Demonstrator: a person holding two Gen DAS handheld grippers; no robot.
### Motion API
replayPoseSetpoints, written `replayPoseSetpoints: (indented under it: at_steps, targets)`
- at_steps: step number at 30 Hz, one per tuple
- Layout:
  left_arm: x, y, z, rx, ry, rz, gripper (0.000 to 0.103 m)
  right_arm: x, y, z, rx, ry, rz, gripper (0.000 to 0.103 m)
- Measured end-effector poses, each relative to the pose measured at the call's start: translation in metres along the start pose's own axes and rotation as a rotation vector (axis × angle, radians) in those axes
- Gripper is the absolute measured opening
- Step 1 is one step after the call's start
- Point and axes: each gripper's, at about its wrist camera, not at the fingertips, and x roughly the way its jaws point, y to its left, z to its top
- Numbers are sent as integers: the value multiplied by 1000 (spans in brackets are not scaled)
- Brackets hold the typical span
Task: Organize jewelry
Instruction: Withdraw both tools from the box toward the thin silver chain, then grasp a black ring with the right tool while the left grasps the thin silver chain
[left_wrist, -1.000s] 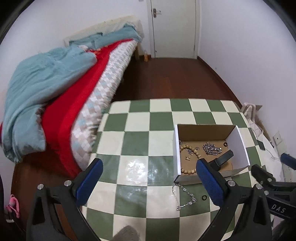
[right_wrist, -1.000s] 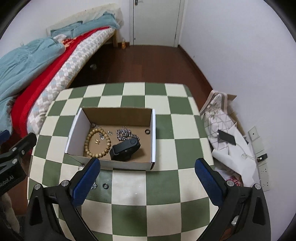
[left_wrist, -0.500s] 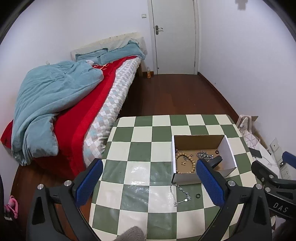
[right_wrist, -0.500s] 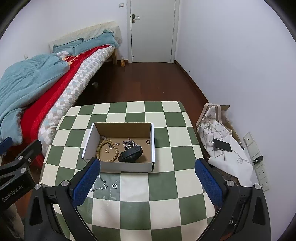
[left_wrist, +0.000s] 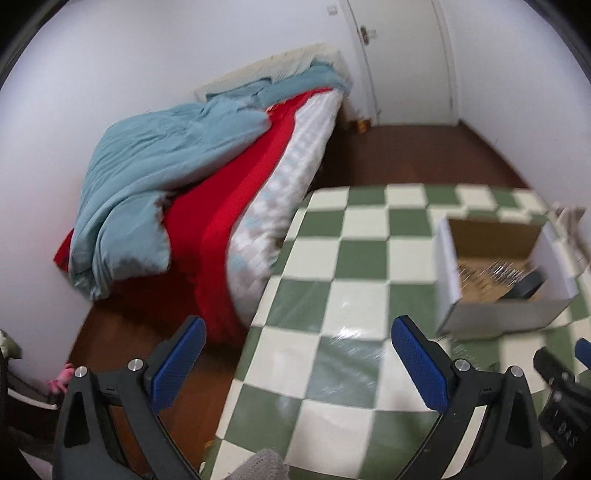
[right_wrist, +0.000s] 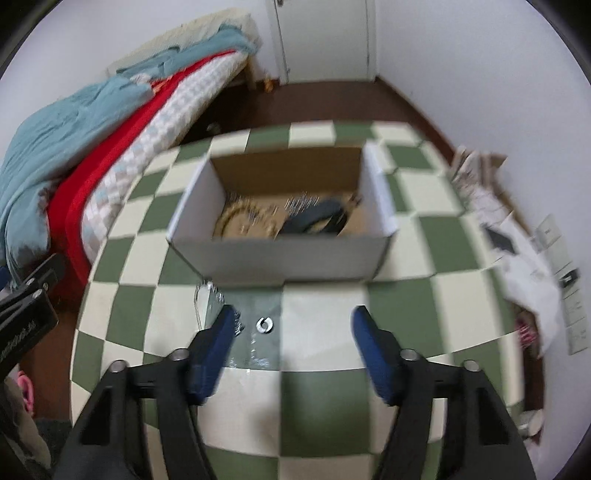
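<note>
Both grippers wide, empty: left gripper (left_wrist: 297, 363); right gripper (right_wrist: 291, 339) above small metal ring (right_wrist: 264, 324); cardboard box (right_wrist: 280, 254) rectangular.

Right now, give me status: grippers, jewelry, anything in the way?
Both grippers open and empty, left, right. Small ring and silver chain loose on checkered table, in front of box. Nothing blocking the ring.

White cardboard box (right_wrist: 284, 254) holds beaded bracelet (right_wrist: 236, 221); silver chain (right_wrist: 207, 299), small ring (right_wrist: 264, 325) lie outside, near front wall.
</note>
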Motion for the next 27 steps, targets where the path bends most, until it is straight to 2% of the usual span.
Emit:
replayPoseSetpoints:
  at_steps: [4, 7, 8, 9, 11, 18, 23, 27]
  targets:
    - [27, 1, -18, 26, 62, 42, 103, 39, 8, -12, -2, 15, 19, 65]
    - [36, 3, -24, 32, 93, 53, 103, 58, 15, -19, -32, 34, 0, 62]
    - [39, 3, -25, 31, 103, 50, 103, 59, 21, -22, -71, 6, -33, 52]
    - [42, 4, -26, 28, 116, 45, 103, 60, 23, -23, -84, 2, -43, 48]
    - [44, 3, -26, 20, 134, 28, 103, 60, 23, -25, -101, -9, -70, 13]
    - [40, -32, -26, 52, 153, -91, 102, 45, -28, -27, 63, -9, -22, 13]
    - [36, -82, -31, 139, 177, -197, 102, 28, -68, -32, 147, -22, -32, 13]
    - [34, -121, -39, 229, 185, -241, 102, 17, -91, -36, 191, -31, -42, 13]
